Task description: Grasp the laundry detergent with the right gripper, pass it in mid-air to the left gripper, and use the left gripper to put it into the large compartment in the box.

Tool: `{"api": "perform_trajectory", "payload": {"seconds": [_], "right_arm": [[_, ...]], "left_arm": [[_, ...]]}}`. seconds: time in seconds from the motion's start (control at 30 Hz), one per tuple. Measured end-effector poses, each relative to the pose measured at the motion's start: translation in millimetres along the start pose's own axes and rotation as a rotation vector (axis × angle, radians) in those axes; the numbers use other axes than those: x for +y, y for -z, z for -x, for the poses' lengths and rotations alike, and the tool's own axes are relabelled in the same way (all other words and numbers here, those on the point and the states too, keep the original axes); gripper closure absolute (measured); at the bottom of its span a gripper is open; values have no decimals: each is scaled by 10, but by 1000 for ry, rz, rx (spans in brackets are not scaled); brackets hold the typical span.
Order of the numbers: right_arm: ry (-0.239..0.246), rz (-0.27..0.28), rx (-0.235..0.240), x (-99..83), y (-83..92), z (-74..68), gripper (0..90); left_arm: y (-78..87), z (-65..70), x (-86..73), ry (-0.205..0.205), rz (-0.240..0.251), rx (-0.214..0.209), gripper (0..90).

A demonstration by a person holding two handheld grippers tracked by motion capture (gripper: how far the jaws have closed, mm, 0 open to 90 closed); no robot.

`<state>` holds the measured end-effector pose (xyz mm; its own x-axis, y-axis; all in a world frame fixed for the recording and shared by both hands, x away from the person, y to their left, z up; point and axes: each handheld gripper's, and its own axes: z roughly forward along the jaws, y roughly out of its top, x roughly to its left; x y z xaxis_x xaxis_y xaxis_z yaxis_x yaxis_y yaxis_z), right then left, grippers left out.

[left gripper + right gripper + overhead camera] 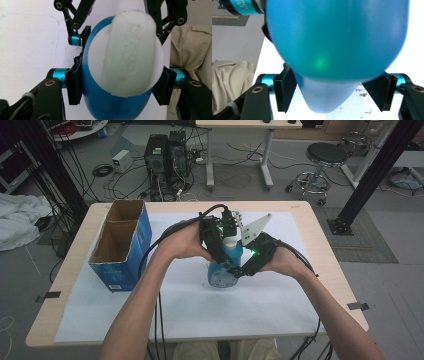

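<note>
While a box [121, 245] stood at the desk's [300, 212] left, the left tool [223, 251] clasped the bottle [224, 270] near its white cap [126, 53] mid-desk, and the right tool [239, 269] gripped its blue body.

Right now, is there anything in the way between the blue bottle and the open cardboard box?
Nothing visible. The blue bottle stands mid-table with both grippers at it, and only bare white mat lies between it and the cardboard box at the table's left. The box is open on top.
</note>
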<state>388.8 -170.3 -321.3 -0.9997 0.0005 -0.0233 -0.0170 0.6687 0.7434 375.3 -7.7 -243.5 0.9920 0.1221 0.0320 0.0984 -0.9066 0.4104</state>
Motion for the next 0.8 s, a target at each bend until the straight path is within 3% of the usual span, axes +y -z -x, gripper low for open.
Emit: {"api": "perform_trajectory", "payload": {"seconds": [0.07, 0.43, 0.7, 0.73, 0.77, 0.8], "right_arm": [[-10, -4, -11, 0, 43, 3, 245], [-21, -35, -55, -58, 232, -9, 233], [-43, -155, -136, -239, 476, -59, 218], [-52, -188, -156, -307, 546, -73, 182], [-52, -188, -156, -307, 546, -73, 182], [-62, -204, -175, -343, 575, -79, 117]], "left_arm": [[14, 3, -7, -2, -2, 1, 375], [256, -8, -93, 26, -11, 40, 375], [647, -102, -180, 50, -20, 73, 375], [711, -121, -194, 56, -20, 81, 375], [772, -140, -208, 60, -22, 87, 375], [841, -156, -222, 66, -32, 96, 375]]}}
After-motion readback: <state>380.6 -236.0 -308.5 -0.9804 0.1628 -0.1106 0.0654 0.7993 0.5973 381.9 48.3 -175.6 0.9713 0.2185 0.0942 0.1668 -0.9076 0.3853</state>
